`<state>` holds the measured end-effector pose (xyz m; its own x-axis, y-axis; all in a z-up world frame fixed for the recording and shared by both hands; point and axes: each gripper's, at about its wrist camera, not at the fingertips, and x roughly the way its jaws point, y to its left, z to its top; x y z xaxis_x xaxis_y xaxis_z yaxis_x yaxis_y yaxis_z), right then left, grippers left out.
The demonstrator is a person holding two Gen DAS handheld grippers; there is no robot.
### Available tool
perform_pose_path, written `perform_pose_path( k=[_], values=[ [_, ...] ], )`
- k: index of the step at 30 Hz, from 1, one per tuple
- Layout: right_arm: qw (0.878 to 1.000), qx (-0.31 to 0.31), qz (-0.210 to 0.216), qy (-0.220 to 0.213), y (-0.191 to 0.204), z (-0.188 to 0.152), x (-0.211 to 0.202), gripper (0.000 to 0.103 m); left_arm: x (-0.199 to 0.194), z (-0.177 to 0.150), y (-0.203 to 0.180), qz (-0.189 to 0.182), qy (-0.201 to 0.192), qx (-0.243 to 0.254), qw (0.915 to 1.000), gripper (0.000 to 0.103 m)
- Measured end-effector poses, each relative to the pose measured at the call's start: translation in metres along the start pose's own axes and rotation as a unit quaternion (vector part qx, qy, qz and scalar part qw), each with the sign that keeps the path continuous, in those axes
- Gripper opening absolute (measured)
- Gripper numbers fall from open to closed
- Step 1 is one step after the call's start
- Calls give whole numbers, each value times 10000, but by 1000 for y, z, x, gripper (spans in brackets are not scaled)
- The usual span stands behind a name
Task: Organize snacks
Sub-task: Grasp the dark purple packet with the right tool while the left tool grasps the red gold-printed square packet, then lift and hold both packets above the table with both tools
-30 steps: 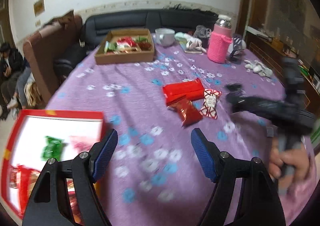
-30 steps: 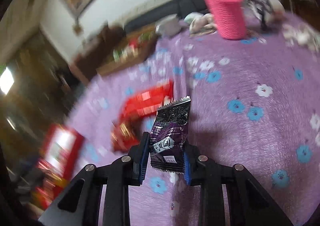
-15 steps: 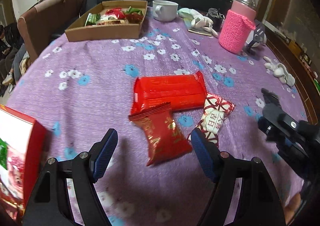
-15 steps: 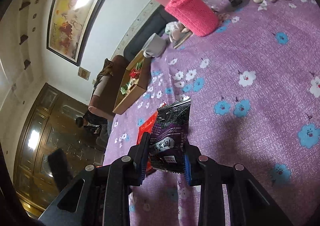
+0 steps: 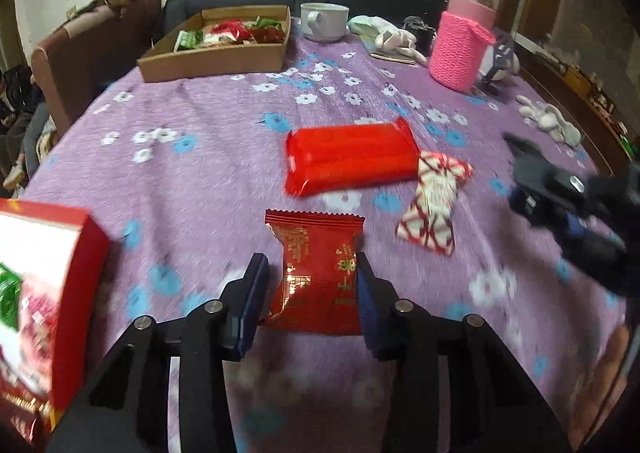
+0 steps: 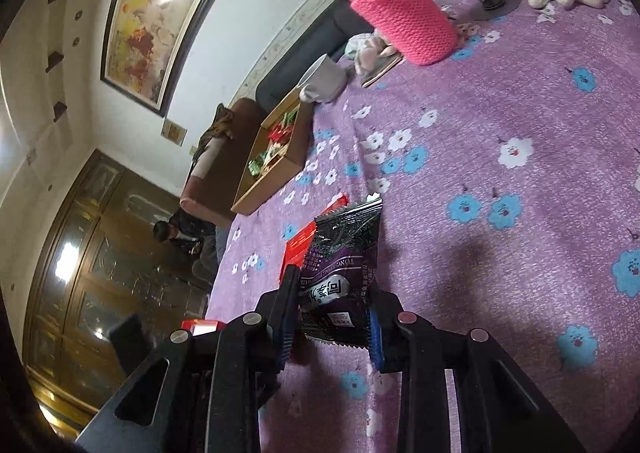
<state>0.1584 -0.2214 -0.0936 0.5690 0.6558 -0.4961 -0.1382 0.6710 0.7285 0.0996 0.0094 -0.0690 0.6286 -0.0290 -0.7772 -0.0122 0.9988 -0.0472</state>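
1. Now, far to the left of the left wrist view, a red box (image 5: 76,253) is sitting on the purple flower cloth (image 5: 200,157).
2. Behind it, at the far edge, a brown cardboard tray (image 5: 216,61) is holding green and red snacks, and a white mug (image 5: 322,23) is standing just beside it.
3. Right in the middle, the left gripper (image 5: 310,259) is reaching down around a small red packet (image 5: 320,265). Its jaws have just been closing, and both blue pads (image 5: 252,301) are now touching the sides of the packet, pinching it where it is lying on the cloth.
4. Just past it, a big red packet (image 5: 348,159) is lying flat, and a red-and-white packet (image 5: 434,205) is touching its right end. Nothing is standing in the way of the tongs.
5. Farther right, a bottle in a pink knitted cover (image 5: 460,49) is standing up, and a white soft toy (image 5: 548,121) is lying near the edge.
6. At the right side, the right gripper (image 6: 333,281) is hanging above the cloth. Its tongs are pressed tight on a dark purple packet (image 6: 340,273), which is sticking up between them.
7. A second ago the left tongs were spread wide and the small red packet was lying farther ahead, tilted. Now the tongs are lower and closer, with the packet between them. The dark purple packet is sitting in the right tongs just as before.
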Motion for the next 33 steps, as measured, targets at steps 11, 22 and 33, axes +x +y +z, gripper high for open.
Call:
perform_pose_path(
  k=[11, 22, 33],
  values=[
    [9968, -586, -230, 503, 20, -18, 23, 29, -63, -42, 18, 89, -413, 178, 9989, 40],
    [9964, -594, -332, 511, 19, -19, 25, 30, -75, -65, 12, -79, -473, 343, 9983, 40],
    [9939, -903, -326, 544, 30, -25, 32, 30, -99, -65, 17, -176, -834, 300, 9959, 40]
  ],
)
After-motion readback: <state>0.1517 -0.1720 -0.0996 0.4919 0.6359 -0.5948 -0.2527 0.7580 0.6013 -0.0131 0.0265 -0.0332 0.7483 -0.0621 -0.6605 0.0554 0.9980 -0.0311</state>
